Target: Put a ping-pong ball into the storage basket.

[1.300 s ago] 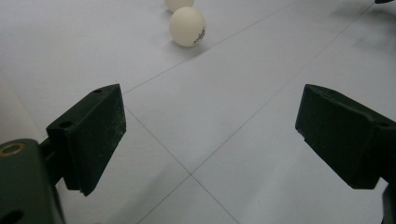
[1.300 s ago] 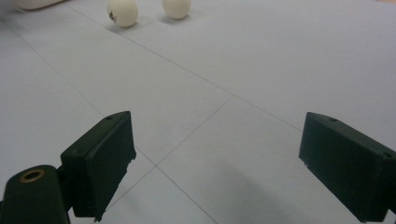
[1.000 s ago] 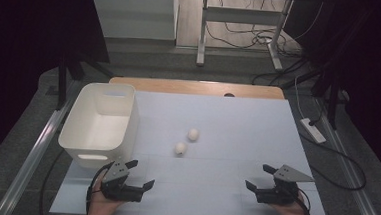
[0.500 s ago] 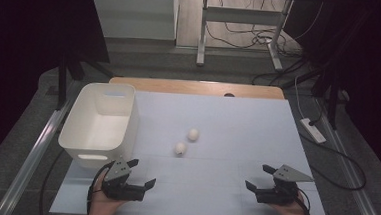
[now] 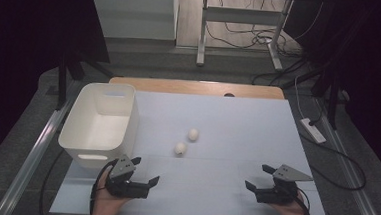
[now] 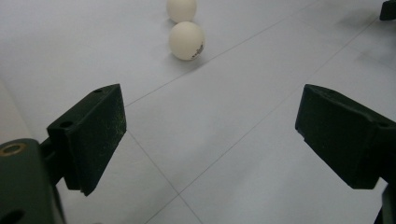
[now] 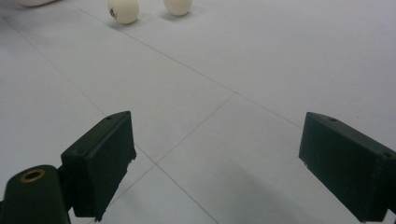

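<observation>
almost nothing has changed over the last second: the left gripper (image 5: 141, 172) and right gripper (image 5: 262, 178) still sit near the worktop's front edge, jaws spread wide and empty. the two small white round balls, nearer (image 5: 180, 148) and farther (image 5: 193, 134), lie mid-worktop just beside each other, right of the white plastic bin (image 5: 78, 138) at the left edge. the pick-up looks not yet begun.

The work table (image 5: 238, 115) carries a pale blue-white surface, with a bare wooden strip along its far edge. Beyond that edge, a metal desk frame (image 5: 244, 20) stands on grey floor among loose cables (image 5: 232, 40). A white power strip (image 5: 313, 130) lies on the floor just beside the table's right edge; dark curtains flank both sides.
</observation>
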Tool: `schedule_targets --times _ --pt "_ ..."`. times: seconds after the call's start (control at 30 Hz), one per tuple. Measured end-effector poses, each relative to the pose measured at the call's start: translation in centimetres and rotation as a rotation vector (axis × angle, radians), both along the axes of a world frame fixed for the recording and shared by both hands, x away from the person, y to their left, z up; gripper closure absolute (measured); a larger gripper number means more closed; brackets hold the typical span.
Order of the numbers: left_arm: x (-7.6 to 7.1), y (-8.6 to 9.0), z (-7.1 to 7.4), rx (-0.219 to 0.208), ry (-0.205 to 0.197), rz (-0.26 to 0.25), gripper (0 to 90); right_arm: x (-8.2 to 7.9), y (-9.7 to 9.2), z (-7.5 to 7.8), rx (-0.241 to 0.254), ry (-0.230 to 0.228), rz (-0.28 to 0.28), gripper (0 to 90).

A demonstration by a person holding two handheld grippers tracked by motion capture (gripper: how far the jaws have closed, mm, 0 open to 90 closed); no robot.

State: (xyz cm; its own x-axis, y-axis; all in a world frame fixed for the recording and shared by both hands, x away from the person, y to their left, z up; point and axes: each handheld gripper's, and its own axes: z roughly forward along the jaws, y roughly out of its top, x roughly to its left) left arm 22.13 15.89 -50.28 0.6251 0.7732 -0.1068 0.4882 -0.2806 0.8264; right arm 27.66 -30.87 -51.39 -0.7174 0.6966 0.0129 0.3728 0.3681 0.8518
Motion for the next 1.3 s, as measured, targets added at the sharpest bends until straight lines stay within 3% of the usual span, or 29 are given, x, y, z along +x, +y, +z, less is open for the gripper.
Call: schedule_targets --times 0.67,1.3 --pt "1.0 -1.7 0.8 0.025 0.002 -0.04 9.7 0.0 0.0 -0.1 -0.006 0.002 -0.001 10.4" --pt "2.2 -2.7 1.6 0.029 -0.002 -0.036 9.9 0.0 0.0 -0.1 -0.007 0.001 -0.006 10.4"
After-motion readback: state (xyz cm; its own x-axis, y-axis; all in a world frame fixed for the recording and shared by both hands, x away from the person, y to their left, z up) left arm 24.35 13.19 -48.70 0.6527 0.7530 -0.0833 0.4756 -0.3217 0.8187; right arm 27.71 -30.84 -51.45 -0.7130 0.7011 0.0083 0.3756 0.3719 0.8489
